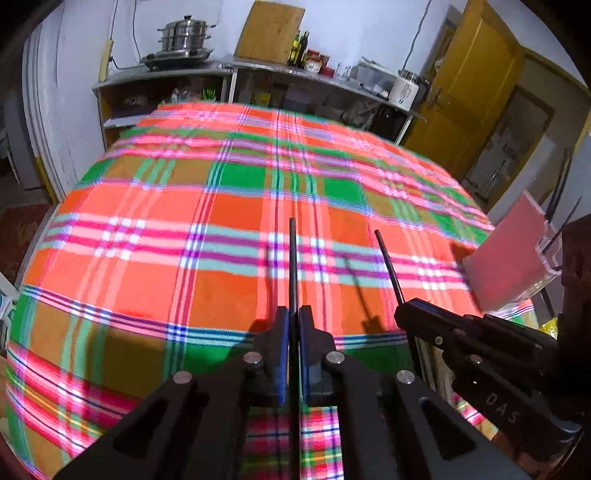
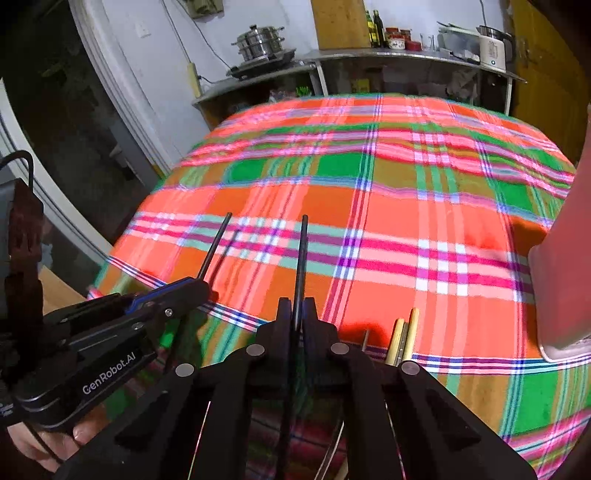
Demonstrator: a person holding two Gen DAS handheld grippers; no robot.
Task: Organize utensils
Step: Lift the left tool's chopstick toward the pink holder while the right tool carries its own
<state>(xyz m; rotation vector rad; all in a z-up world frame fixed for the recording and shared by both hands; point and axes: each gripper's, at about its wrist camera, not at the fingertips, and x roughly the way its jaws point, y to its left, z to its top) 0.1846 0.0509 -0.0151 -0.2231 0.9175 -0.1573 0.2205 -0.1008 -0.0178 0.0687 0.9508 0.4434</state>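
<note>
A bright plaid cloth point(image 1: 229, 229) in orange, green and pink covers the surface. Beyond its far edge, grey shelving point(image 1: 162, 79) lines a pale blue wall point(image 1: 354, 22) (a steel steamer pot point(image 1: 186, 35) sits on top). A yellow wooden door point(image 1: 469, 96) stands at the far right corner.

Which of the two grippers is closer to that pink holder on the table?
Right. The right gripper sits beside the pink holder; the left gripper is farther off, on its far side.
</note>
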